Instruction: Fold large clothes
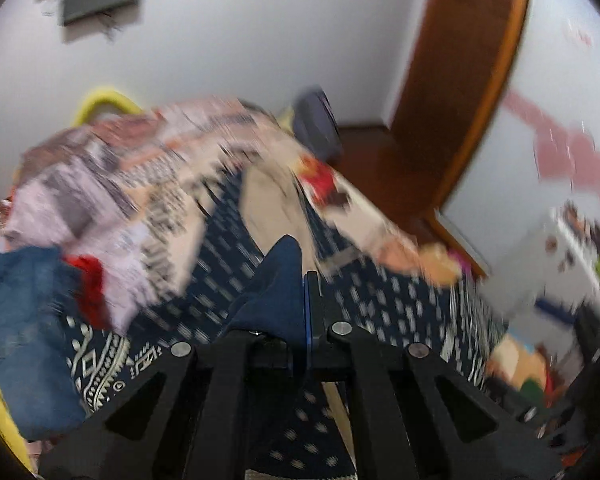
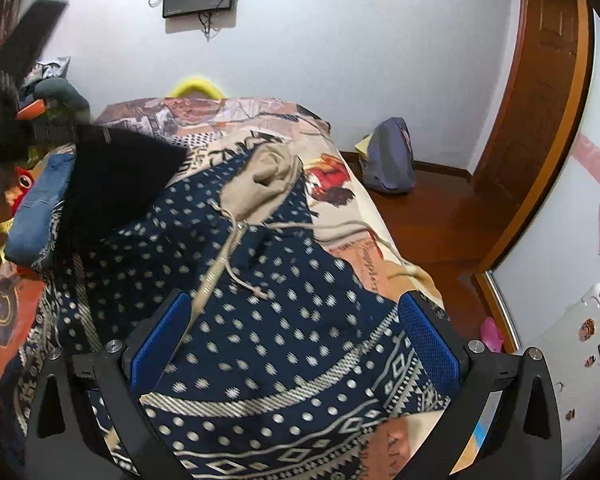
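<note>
A navy hoodie (image 2: 260, 320) with cream dots and patterned bands lies spread on the bed, its beige hood (image 2: 264, 176), zipper and drawstrings facing up. My right gripper (image 2: 294, 336) hangs open just above its middle, blue pads wide apart and nothing between them. In the blurred left wrist view my left gripper (image 1: 310, 280) is shut on a fold of dark navy fabric (image 1: 276, 280) that sticks up beside the fingers, over the hoodie (image 1: 228, 264). A dark flap of cloth (image 2: 116, 168) hangs over the hoodie's left side in the right wrist view.
The bed has a printed cover (image 2: 340, 184). Folded blue jeans (image 2: 36, 216) and a stuffed toy (image 2: 56, 96) lie at its left. A grey backpack (image 2: 390, 160) sits on the wooden floor by the brown door (image 2: 540, 120). A white stickered cabinet (image 2: 580, 340) stands at right.
</note>
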